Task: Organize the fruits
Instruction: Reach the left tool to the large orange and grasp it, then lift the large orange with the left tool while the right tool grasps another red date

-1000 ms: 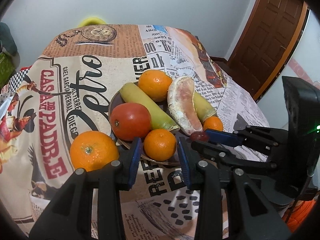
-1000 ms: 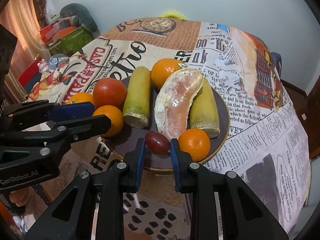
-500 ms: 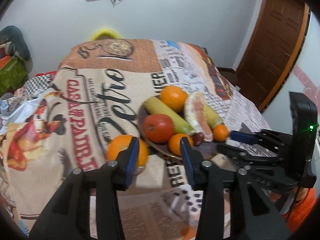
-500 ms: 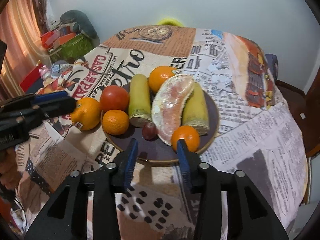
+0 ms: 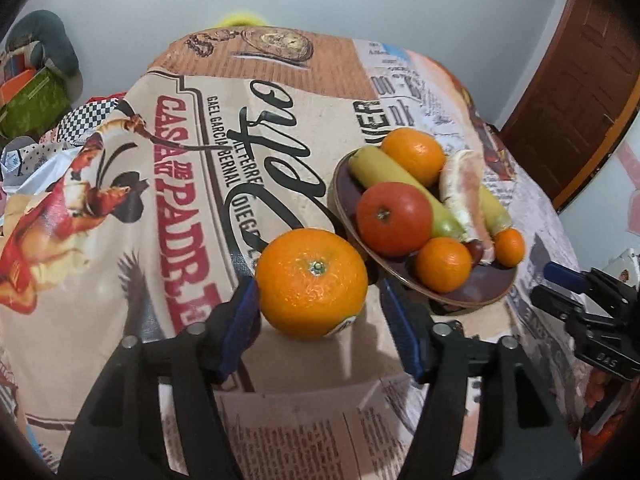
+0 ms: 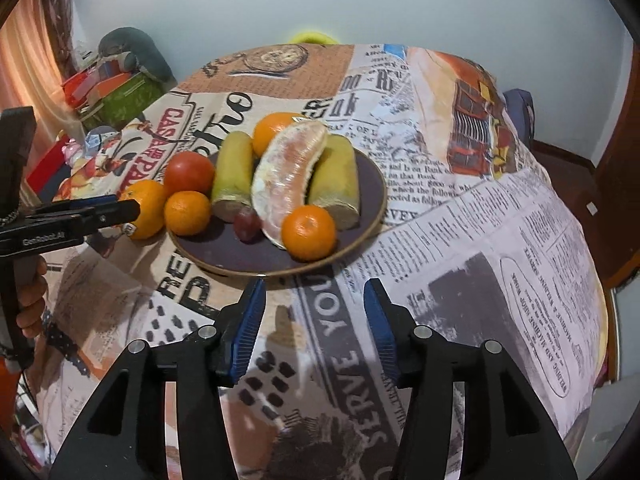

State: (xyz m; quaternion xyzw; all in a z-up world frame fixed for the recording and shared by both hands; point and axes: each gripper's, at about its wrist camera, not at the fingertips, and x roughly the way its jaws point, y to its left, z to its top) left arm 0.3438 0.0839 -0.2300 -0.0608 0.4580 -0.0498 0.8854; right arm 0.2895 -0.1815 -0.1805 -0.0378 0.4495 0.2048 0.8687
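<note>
A big orange (image 5: 312,284) rests on the printed tablecloth just left of the dark plate (image 5: 488,288). My left gripper (image 5: 316,286) straddles it; its jaws are opening, and the right pad stands clear of the peel. The plate (image 6: 368,184) holds a tomato (image 6: 189,172), two mandarins (image 6: 187,213), a grape (image 6: 246,218), a peeled citrus wedge (image 6: 288,176), two banana halves (image 6: 234,176) and an orange (image 6: 272,128). My right gripper (image 6: 314,286) hovers before the plate's near rim, its jaws opening with nothing between them.
The table drops away at the near and right edges. A brown door (image 5: 580,92) stands to the right. Boxes and cushions (image 6: 116,88) are piled beyond the table's left side. A hand (image 6: 30,300) holds the left gripper's handle.
My left gripper has swung left from the plate to the big orange and widened. My right gripper has let go of the grape, drawn back from the plate and widened.
</note>
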